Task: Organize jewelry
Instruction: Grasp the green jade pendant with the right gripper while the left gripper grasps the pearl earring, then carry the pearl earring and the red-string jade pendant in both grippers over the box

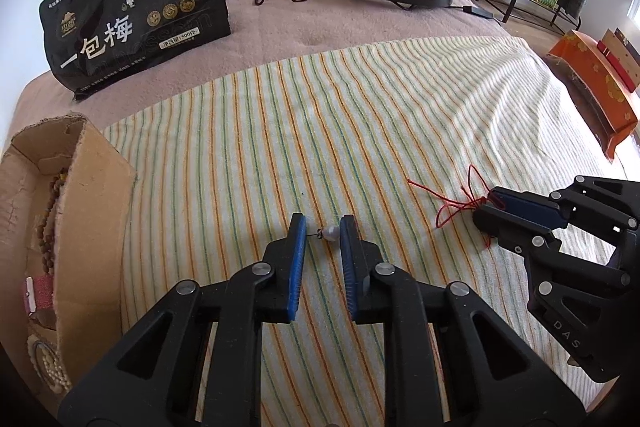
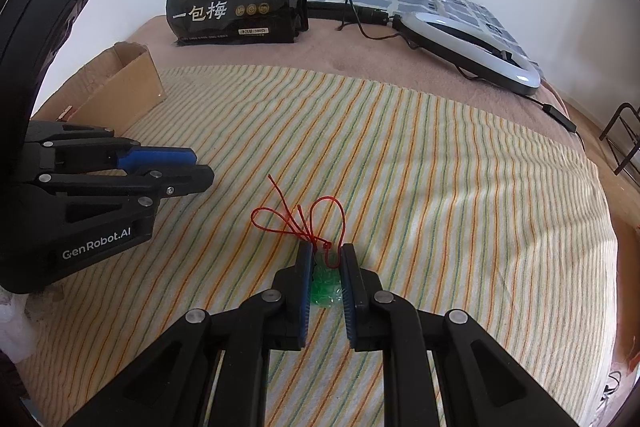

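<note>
left gripper (image 1: 323, 231): jaws pinching one pearl earring (image 1: 330, 233) on the striped towel (image 1: 360, 115). right gripper (image 2: 327, 269): jaws clamped on one green pendant (image 2: 326, 281), red cord (image 2: 304, 217) attached. one box (image 1: 96, 195) at left.

Left hand-held gripper (image 1: 323, 233): pitched steeply downward, jaws narrowed to a small gap around a pearl earring (image 1: 330, 233). Right hand-held gripper (image 2: 326, 259): same downward pitch, jaws clamped on a green pendant (image 2: 326, 283), just beside the left unit.

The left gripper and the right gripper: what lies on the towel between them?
In the left wrist view, only bare striped towel and loose red cord separate the left gripper from the right gripper.
</note>
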`<action>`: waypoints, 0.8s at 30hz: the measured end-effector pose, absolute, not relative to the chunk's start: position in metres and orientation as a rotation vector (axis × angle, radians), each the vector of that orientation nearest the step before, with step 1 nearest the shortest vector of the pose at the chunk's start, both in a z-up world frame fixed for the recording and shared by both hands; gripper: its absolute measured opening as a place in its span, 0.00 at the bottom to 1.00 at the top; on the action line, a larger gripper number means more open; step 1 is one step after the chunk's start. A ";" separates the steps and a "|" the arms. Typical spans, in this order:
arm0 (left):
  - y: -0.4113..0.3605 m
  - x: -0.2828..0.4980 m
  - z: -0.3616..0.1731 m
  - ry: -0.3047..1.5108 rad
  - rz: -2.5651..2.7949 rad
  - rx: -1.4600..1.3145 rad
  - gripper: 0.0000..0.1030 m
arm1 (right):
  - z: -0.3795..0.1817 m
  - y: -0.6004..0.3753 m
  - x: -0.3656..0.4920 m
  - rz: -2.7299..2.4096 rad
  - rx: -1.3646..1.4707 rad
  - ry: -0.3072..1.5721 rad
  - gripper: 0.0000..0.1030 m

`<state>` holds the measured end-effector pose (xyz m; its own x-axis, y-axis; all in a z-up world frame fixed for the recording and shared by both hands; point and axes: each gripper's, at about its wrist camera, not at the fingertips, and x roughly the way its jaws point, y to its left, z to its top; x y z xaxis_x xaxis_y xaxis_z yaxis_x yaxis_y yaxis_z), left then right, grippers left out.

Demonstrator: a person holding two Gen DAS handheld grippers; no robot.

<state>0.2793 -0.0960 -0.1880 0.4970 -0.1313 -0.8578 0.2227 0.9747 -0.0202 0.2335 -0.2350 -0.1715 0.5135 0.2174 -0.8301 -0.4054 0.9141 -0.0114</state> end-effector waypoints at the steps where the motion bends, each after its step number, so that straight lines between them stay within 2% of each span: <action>1: -0.094 0.279 -0.185 1.023 -0.213 0.092 0.15 | -0.169 -0.235 0.232 0.377 -0.214 0.958 0.11; 24: -0.049 0.233 -0.093 0.831 -0.199 -0.005 0.15 | -0.074 -0.239 0.199 0.364 -0.127 0.792 0.11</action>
<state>0.2326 -0.0486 -0.0927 0.6565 -0.1773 -0.7332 0.1732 0.9814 -0.0823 0.1990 -0.2391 -0.0737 0.6437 0.2715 -0.7155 -0.3661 0.9303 0.0237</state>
